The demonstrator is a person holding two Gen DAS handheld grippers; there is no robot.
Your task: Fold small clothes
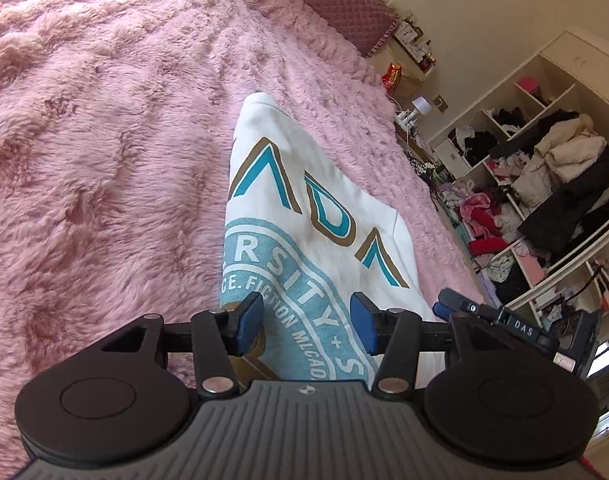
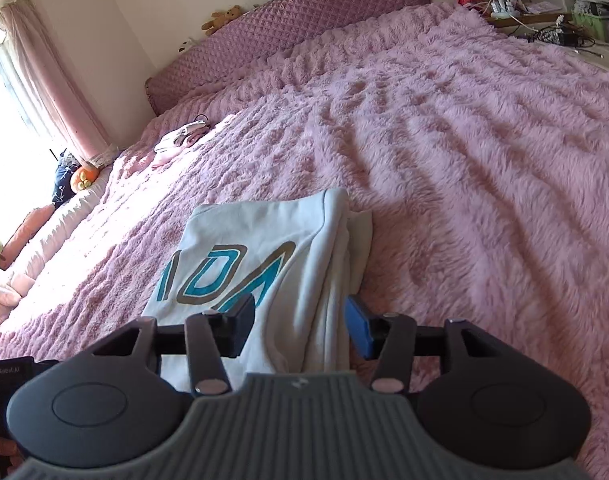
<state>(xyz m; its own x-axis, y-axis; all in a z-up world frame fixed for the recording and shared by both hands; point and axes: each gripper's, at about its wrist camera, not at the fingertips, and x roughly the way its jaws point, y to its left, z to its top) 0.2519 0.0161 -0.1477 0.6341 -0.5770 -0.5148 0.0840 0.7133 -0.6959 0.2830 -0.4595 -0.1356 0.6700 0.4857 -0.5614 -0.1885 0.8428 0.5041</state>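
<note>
One white shirt [image 1: 300,216], partly folded, flat on a shaggy pink bed [image 1: 104,140]. Teal and tan lettering across the chest, a pale blue round badge below it. Right side already turned in, a doubled long edge and a strip of underlayer showing there in the right wrist view [image 2: 344,248].

Likely light, soft and limp: no stiffness, so bound to sag and drape from any pinch point. Probably not slippery against the deep pile, which may drag and rumple the cloth if pulled sideways. Not fragile. Best hold judged to be a hem or a corner of the near edge, pinching all layers together so the fold does not slide apart.

Left gripper [image 1: 306,324] spread wide, holding nothing, blue pads either side of the badge print, poised over the shirt's near end; contact with the cloth impossible to tell. Right gripper [image 2: 300,332] also wide and holding nothing, straddling the folded right edge of the shirt [image 2: 260,264], near end of the cloth passing under it. Right gripper visible just beside the left one in the left wrist view [image 1: 452,304], at the shirt's right border.
</note>
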